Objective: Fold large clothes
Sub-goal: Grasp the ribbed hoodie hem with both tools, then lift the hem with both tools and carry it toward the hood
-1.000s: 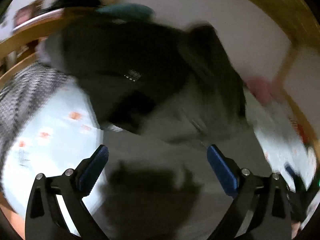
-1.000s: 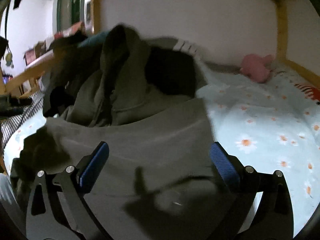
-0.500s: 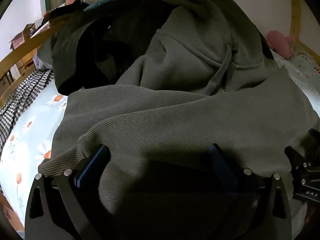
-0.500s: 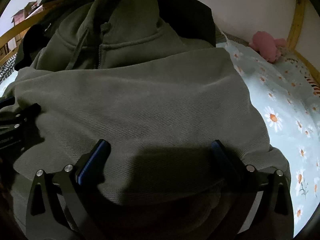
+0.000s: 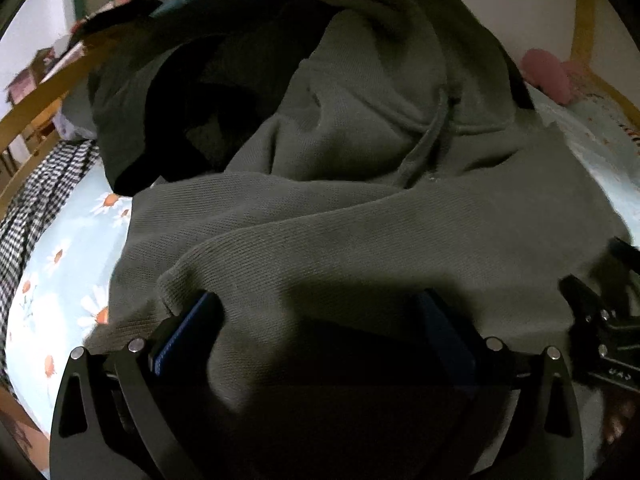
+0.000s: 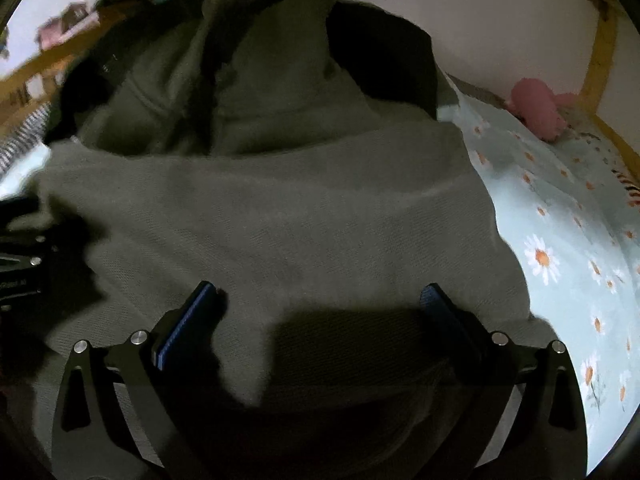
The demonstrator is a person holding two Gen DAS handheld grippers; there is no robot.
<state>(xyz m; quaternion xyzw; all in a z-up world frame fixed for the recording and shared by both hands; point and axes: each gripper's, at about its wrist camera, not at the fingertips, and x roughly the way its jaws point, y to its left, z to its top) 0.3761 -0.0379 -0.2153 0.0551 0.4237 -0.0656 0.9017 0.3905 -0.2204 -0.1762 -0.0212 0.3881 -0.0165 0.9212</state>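
Note:
An olive-green zip hoodie (image 5: pixel 360 208) lies on the bed with its hood leaning up against a pile behind; it also fills the right wrist view (image 6: pixel 280 216). My left gripper (image 5: pixel 320 316) is open, low over the hoodie's near ribbed hem, with cloth bunched between and over its blue pads (image 5: pixel 184 332). My right gripper (image 6: pixel 316 304) is open too, pressed down on the hoodie's near fold. Each gripper shows at the edge of the other's view, side by side. No cloth is pinched.
A dark garment pile (image 5: pixel 192 92) sits behind the hoodie. A checked cloth (image 5: pixel 36 200) lies at the left by the wooden rail (image 5: pixel 44 96). The daisy-print sheet (image 6: pixel 560 240) stretches right, with a pink plush toy (image 6: pixel 536 108) near the wall.
Both grippers dropped from above the bed down onto the hoodie's near edge and moved slightly closer in. Their jaws stayed open.

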